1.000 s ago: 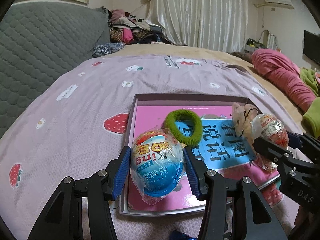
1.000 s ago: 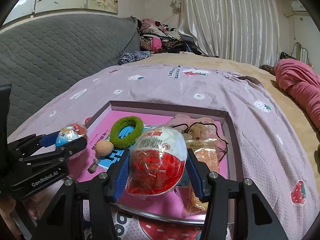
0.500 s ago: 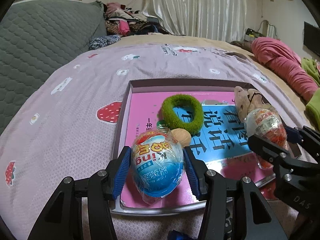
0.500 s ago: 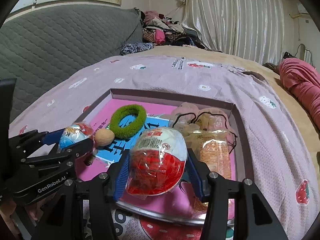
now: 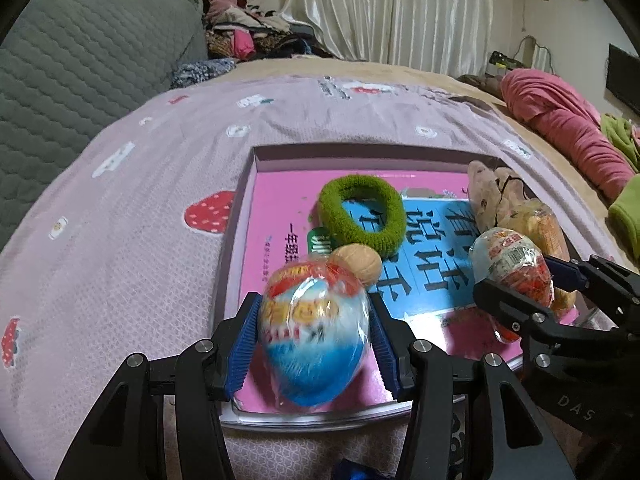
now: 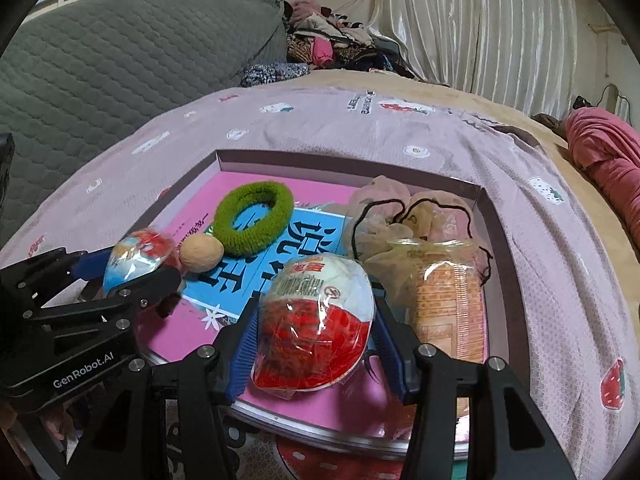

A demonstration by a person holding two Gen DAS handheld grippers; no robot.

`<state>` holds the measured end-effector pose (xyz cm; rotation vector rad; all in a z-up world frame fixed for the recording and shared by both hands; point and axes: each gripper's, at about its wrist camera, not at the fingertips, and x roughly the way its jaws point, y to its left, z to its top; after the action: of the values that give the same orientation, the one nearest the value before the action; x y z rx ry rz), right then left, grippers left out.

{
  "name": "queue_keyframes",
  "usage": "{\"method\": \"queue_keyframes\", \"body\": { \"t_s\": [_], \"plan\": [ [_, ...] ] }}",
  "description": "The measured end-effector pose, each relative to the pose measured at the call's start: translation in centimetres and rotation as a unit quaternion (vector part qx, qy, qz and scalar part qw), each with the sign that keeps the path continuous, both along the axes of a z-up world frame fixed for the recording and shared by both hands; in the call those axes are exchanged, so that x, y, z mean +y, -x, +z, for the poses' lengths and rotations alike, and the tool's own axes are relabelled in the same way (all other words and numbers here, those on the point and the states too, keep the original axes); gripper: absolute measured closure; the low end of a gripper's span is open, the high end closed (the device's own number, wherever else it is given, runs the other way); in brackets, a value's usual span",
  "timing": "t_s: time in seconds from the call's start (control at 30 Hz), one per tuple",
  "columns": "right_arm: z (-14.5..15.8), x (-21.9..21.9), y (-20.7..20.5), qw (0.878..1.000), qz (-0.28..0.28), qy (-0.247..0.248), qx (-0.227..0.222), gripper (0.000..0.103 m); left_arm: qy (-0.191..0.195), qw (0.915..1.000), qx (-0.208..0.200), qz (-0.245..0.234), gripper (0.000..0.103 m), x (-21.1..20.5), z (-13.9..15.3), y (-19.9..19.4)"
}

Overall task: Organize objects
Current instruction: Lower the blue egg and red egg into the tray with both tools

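A shallow box [image 5: 256, 160] with a pink book inside lies on the purple bedspread; its rim also shows in the right wrist view [image 6: 492, 216]. My left gripper [image 5: 314, 334] is shut on a blue wrapped toy egg [image 5: 312, 336], held over the box's near left corner. My right gripper [image 6: 316, 332] is shut on a red wrapped toy egg [image 6: 316, 320], held over the box's near edge. Each gripper shows in the other's view: the right gripper [image 5: 532, 292] and the left gripper [image 6: 132, 268]. Inside the box lie a green hair band [image 5: 360, 216], a walnut [image 5: 358, 264], a snack packet [image 6: 444, 300] and a beige pouch [image 6: 380, 208].
A grey quilted headboard [image 5: 60, 80] stands to the left. Piled clothes [image 5: 248, 40] lie at the far end by the curtains. A rolled pink blanket [image 5: 560, 120] and a green cloth [image 5: 628, 212] lie at the right.
Both grippers have moved forward over the box with their eggs. The blue egg looks blurred and tipped between the left fingers. The walnut has come into view.
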<state>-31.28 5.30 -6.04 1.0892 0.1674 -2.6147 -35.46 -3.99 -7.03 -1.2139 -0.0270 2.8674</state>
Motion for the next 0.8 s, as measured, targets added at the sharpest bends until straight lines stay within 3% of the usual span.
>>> {"method": "queue_keyframes", "body": {
  "t_s": [0.8],
  "plan": [
    [-0.66,-0.46,-0.09,0.999,0.004,-0.025,-0.022,0.047,-0.007,0.9996,-0.025,-0.006,0.049,-0.31,-0.38,0.14]
  ]
}}
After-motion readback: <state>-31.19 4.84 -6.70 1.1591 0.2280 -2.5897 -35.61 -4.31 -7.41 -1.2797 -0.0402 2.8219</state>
